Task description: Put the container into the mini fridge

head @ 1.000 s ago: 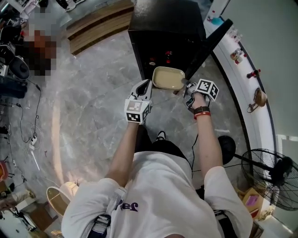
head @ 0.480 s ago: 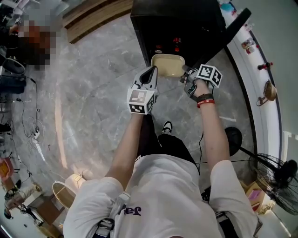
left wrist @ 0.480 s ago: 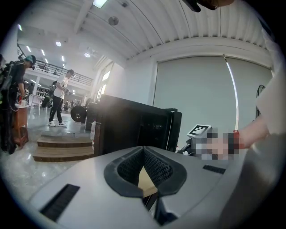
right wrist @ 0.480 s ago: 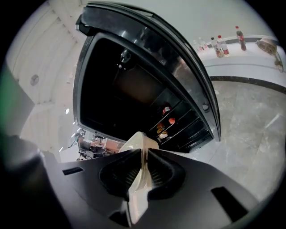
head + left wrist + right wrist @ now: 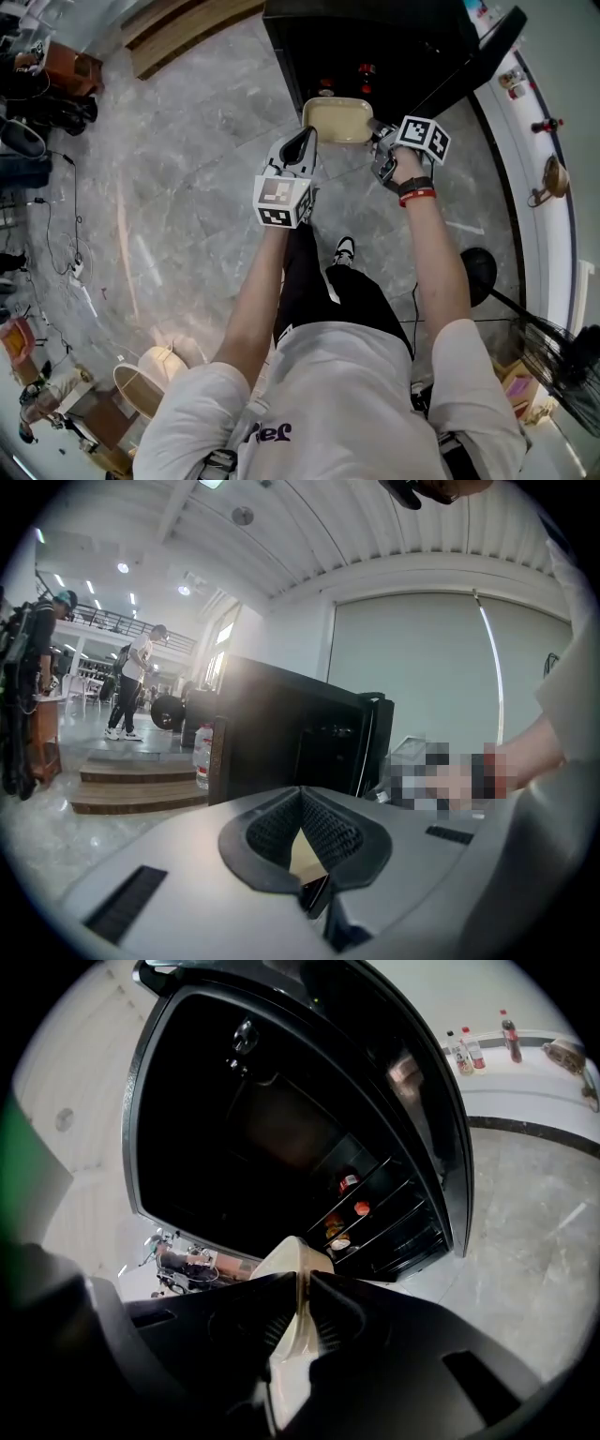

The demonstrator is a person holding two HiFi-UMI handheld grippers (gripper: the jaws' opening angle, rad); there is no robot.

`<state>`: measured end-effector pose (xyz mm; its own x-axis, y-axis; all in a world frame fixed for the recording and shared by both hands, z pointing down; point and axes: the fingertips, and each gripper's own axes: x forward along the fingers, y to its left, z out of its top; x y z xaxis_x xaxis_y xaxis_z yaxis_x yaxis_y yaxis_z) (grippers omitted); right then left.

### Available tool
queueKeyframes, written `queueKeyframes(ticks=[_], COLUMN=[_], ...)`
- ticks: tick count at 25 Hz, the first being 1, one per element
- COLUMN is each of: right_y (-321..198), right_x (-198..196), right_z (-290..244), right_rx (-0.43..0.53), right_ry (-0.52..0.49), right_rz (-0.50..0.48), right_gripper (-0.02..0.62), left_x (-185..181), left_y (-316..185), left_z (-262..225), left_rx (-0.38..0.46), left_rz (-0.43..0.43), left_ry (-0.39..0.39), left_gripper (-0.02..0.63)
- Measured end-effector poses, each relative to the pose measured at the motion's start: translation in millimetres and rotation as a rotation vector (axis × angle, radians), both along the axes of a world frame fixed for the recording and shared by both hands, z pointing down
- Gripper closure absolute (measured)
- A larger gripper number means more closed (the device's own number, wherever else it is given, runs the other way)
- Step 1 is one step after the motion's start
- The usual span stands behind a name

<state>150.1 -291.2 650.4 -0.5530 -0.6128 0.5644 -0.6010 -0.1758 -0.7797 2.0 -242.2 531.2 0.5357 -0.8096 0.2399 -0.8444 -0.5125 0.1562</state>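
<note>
The cream container (image 5: 337, 120) hangs level just in front of the open black mini fridge (image 5: 375, 42), whose door (image 5: 478, 61) swings out to the right. My left gripper (image 5: 304, 142) is shut on the container's left rim; in the left gripper view a cream sliver (image 5: 306, 853) shows between its pads. My right gripper (image 5: 379, 141) is shut on the right rim (image 5: 298, 1283), and its jaws have just closed tighter on it. The right gripper view looks into the dark fridge (image 5: 281, 1119), with small jars (image 5: 352, 1206) on its shelves.
A white ledge (image 5: 539, 169) with bottles runs along the right wall. A standing fan (image 5: 562, 366) and its round base (image 5: 478, 272) are at the lower right. Wooden steps (image 5: 187, 28) lie left of the fridge, cables (image 5: 75, 272) on the marble floor at far left.
Both grippers have carried the container forward and lower, closer to the fridge's opening. The fridge now sits higher and larger in the head view.
</note>
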Motion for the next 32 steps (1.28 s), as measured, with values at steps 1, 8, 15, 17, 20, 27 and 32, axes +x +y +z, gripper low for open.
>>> queueKeyframes(ticks=[1, 8, 15, 17, 20, 27, 32], right_y=[-3, -27, -54, -64, -79, -106, -126], right_x=[0, 3, -5, -5, -4, -3, -1], right_z=[2, 22, 43, 46, 47, 48, 48], right_rx=[-0.002, 0.001, 0.003, 0.007, 0.018, 0.054, 0.077], right_ry=[-0.004, 0.009, 0.034, 0.036, 0.039, 0.086, 0.086], right_rz=[0.006, 0.029, 0.022, 0.025, 0.032, 0.039, 0.058], right_gripper=[0.537, 0.537, 0.537, 0.537, 0.538, 0.538, 0.538], left_x=[0, 9, 4, 4, 2, -6, -10], left_y=[-3, -27, -48, -53, -60, -73, -85], left_z=[3, 24, 48, 55, 61, 66, 71], left_rx=[0.000, 0.020, -0.001, -0.007, -0.013, -0.025, -0.027], left_rz=[0.005, 0.063, 0.073, 0.078, 0.080, 0.079, 0.084], left_ry=[-0.002, -0.022, -0.016, -0.016, -0.015, -0.007, -0.003], left_gripper=[0.587, 0.588, 0.586, 0.586, 0.586, 0.586, 0.586])
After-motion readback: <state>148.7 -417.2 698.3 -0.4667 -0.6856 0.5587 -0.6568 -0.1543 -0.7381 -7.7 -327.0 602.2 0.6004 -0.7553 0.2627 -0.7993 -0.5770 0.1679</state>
